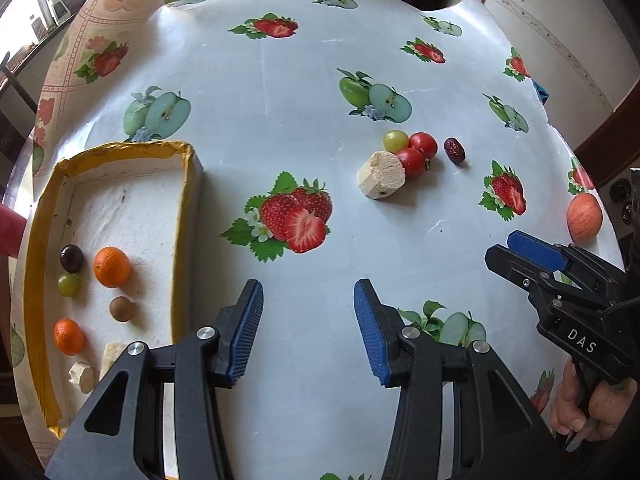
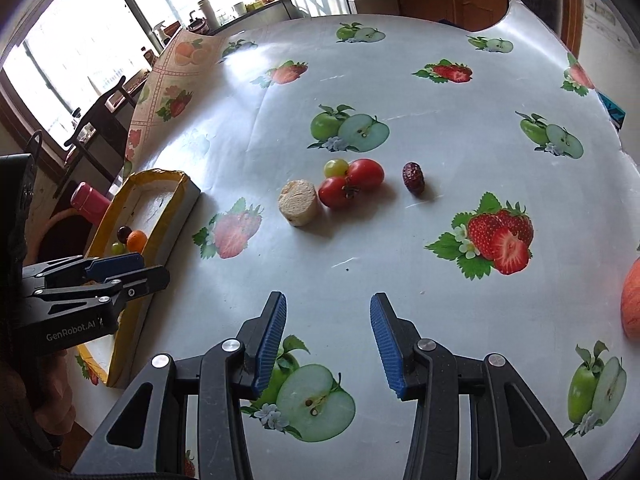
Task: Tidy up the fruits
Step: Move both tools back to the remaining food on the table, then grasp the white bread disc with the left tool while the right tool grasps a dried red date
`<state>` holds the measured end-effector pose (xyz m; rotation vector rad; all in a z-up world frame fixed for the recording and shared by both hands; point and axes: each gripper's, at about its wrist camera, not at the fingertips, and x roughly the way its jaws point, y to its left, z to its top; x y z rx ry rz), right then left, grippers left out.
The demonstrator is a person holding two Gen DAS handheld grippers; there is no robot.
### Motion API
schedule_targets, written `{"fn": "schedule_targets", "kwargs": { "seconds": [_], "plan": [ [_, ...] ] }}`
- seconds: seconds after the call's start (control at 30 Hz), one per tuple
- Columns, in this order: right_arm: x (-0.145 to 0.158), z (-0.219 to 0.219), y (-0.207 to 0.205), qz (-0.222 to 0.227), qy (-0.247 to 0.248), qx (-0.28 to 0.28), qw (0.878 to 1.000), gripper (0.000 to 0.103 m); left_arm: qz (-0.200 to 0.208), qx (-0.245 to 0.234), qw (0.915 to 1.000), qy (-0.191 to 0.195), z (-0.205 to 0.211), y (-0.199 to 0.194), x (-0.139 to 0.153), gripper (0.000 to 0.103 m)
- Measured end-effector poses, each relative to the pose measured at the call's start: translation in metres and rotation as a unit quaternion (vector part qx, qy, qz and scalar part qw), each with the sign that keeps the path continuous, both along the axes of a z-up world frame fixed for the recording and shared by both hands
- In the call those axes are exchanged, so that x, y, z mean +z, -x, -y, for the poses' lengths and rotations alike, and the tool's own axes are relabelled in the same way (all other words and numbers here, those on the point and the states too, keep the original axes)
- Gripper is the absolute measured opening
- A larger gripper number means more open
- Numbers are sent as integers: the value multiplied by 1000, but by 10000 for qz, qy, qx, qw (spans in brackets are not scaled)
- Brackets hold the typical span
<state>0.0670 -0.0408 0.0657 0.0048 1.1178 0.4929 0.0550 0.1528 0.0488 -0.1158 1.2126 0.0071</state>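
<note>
On the fruit-print tablecloth lie a beige cut chunk (image 1: 382,175) (image 2: 299,202), two cherry tomatoes (image 1: 418,152) (image 2: 352,182), a green grape (image 1: 395,140) (image 2: 335,167) and a dark red date (image 1: 454,150) (image 2: 413,177). A yellow-rimmed tray (image 1: 186,184) (image 2: 176,200) at the left holds two small oranges (image 1: 112,267), a dark grape, a green grape, a brown round fruit and beige chunks. An apple (image 1: 584,218) (image 2: 632,300) sits at the right edge. My left gripper (image 1: 308,328) (image 2: 140,268) is open and empty beside the tray. My right gripper (image 2: 328,340) (image 1: 508,252) is open and empty.
A pink-capped bottle (image 2: 90,198) stands beyond the tray off the table's left edge. A chair and a window sill with bottles are at the far left. A blue object (image 2: 612,110) lies at the table's far right edge.
</note>
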Motion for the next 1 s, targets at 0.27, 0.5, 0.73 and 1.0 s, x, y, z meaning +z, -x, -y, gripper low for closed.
{"fn": "schedule_targets", "kwargs": {
  "seconds": [0.27, 0.5, 0.73, 1.0],
  "plan": [
    [-9, 13, -38, 290, 212, -210, 9991, 45, 119, -213, 9994, 254, 20, -46, -25, 45],
    [-22, 1, -76, 450, 469, -20, 9979, 45, -87, -249, 9986, 468, 27, -83, -50, 45],
    [-39, -7, -104, 297, 481, 38, 9984, 44, 18, -481, 9977, 467, 36, -102, -55, 45],
    [-50, -7, -116, 196, 396, -80, 9990, 18, 249, -631, 9970, 366, 42, -115, -56, 41]
  ]
}}
